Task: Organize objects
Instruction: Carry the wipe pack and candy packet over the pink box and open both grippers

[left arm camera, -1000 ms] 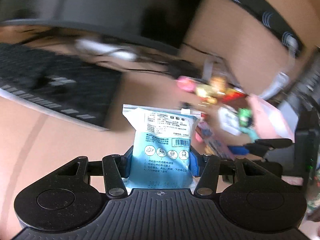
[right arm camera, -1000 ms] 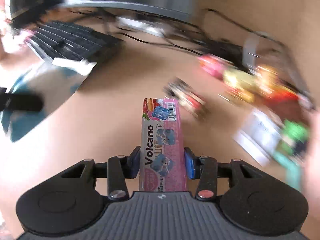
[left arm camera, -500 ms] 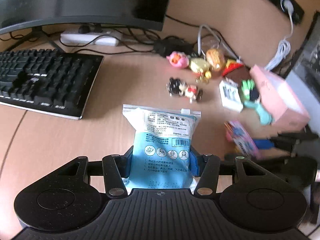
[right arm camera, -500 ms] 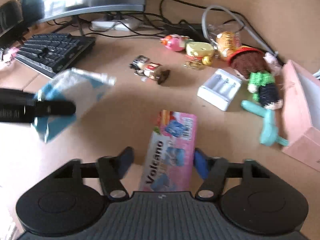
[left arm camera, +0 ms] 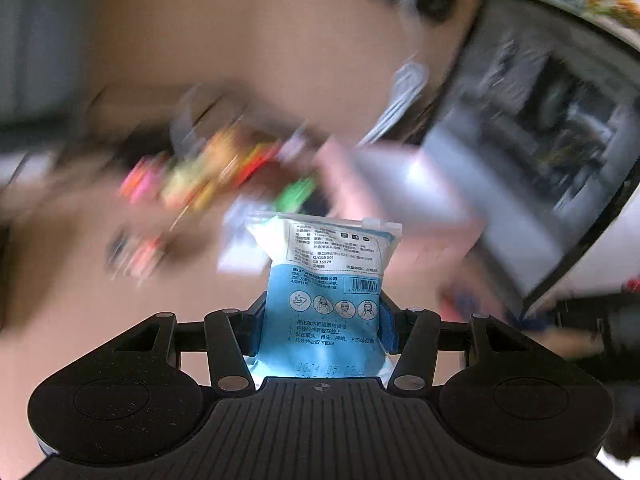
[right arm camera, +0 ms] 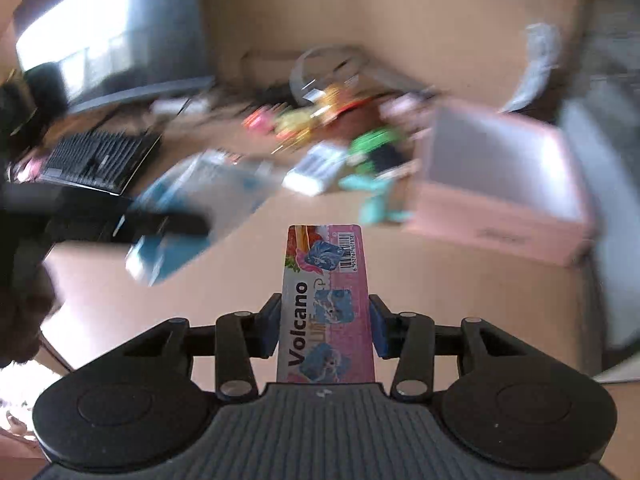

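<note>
Both grippers nearer pink box [right arm camera: 500, 208]

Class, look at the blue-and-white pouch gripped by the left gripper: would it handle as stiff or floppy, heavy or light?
The blue-and-white pouch looks like soft plastic film, so probably floppy, though it stands upright above the left gripper. Its puffy shape suggests lightness. Glossy film may slip.

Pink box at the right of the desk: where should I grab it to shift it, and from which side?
Take the pink box by its near wall's top edge, from above, one finger inside, one outside: it stands open-topped with thin upright walls, and the body looks too wide to straddle. The right gripper must first shed its Volcano packet.
</note>
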Tool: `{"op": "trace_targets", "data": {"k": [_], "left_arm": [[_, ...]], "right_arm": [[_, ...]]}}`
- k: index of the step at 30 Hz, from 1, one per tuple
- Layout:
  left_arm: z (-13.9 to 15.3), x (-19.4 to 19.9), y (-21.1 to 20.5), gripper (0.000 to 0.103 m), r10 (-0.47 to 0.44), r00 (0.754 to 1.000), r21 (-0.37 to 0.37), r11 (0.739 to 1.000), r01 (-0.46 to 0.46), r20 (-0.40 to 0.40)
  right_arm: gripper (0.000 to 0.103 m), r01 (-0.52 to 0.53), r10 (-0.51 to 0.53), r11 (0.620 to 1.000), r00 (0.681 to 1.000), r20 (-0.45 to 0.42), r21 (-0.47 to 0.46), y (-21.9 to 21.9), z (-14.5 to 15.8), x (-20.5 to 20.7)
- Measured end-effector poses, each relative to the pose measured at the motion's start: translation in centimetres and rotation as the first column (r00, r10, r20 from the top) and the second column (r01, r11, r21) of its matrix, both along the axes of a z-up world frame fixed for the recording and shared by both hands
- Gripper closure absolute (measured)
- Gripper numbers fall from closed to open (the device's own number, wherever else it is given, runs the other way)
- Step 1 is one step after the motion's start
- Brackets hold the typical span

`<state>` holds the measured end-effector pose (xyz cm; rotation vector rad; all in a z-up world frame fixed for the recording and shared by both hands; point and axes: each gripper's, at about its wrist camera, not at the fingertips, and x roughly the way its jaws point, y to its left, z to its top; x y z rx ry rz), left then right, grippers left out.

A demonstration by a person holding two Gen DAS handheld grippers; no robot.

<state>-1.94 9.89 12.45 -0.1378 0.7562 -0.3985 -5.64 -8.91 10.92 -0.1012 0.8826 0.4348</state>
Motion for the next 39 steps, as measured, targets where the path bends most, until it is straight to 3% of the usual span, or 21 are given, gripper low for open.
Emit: {"op": "trace_targets", "data": {"k": [3, 7, 9, 11, 14, 20, 24, 27, 28, 30, 32, 35, 37, 39], "left_arm": [[2.3, 4.6, -6.4, 0.046, -0.02, 0.993, -0.001, 1.0, 0.021, 0.113], [2.3, 10.2, -13.1, 0.042, -0.067, 0.984, 0.003, 0.998, 0.067, 0.167], [1.7, 12.4, -15.6, 0.042, -0.033, 0.985, 0.025, 0.999, 0.029, 0.172], [1.0, 14.0, -16.5, 0.043, 0.019, 0.991, -0.007, 1.0, -0.018, 0.134], [1.0, 14.1, -15.7, 0.043, 0.113, 0.983, -0.073, 0.992, -0.103, 0.143], [1.5, 10.2, -10.5, 0.043, 0.228, 0.967, -0.115, 0.97, -0.215, 0.118], [0.7, 6.3, -6.5, 0.044, 0.334, 0.938, -0.124, 0.939, -0.322, 0.093], [-0.9, 2.6, -3.7, 0.044, 0.4, 0.915, -0.112, 0.913, -0.392, 0.059], [-1.7, 1.0, -2.5, 0.044, 0.424, 0.904, -0.098, 0.903, -0.419, 0.044], [-2.9, -0.9, -1.0, 0.044, 0.457, 0.889, -0.072, 0.888, -0.455, 0.012], [-4.3, -2.4, 0.4, 0.044, 0.492, 0.869, -0.064, 0.867, -0.495, -0.052], [-6.1, -3.1, 1.6, 0.044, 0.501, 0.857, -0.032, 0.861, -0.508, -0.121], [-6.8, -2.8, 2.1, 0.044, 0.478, 0.867, -0.012, 0.875, -0.484, -0.14], [-6.8, -1.7, 2.2, 0.044, 0.435, 0.888, -0.026, 0.896, -0.443, -0.149]], "right_arm": [[0.06, 0.03, -0.028, 0.999, 0.997, 0.076, -0.02, -4.0, 1.6, -0.2], [0.06, 0.063, -0.062, 0.998, 0.991, 0.121, -0.003, -7.9, 1.8, 0.4], [0.06, 0.09, -0.092, 0.996, 0.987, 0.131, 0.021, -9.7, 1.3, 1.3], [0.06, 0.125, -0.128, 0.992, 0.984, 0.124, 0.032, -10.8, 0.6, 2.5], [0.06, 0.13, -0.137, 0.99, 0.978, 0.154, 0.055, -11.8, -0.2, 4.2], [0.06, 0.185, -0.193, 0.981, 0.965, 0.178, 0.058, -11.2, -0.8, 8.6], [0.06, 0.233, -0.231, 0.972, 0.938, 0.26, 0.021, -10.0, 0.4, 12.5], [0.059, 0.3, -0.272, 0.954, 0.893, 0.36, -0.024, -8.8, 0.9, 14.7], [0.057, 0.332, -0.291, 0.942, 0.873, 0.391, -0.041, -8.5, 0.9, 15.5], [0.03, 0.361, -0.299, 0.93, 0.852, 0.429, -0.069, -8.2, 0.1, 16.8], [0.016, 0.325, -0.291, 0.946, 0.87, 0.398, -0.018, -8.4, -0.4, 16.2], [0.016, 0.245, -0.234, 0.97, 0.918, 0.322, 0.006, -8.1, -2.0, 13.8], [0.014, 0.213, -0.196, 0.977, 0.93, 0.31, -0.02, -7.4, -2.8, 12.3], [0.006, 0.199, -0.186, 0.98, 0.941, 0.283, -0.018, -6.6, -3.2, 10.9]]}}
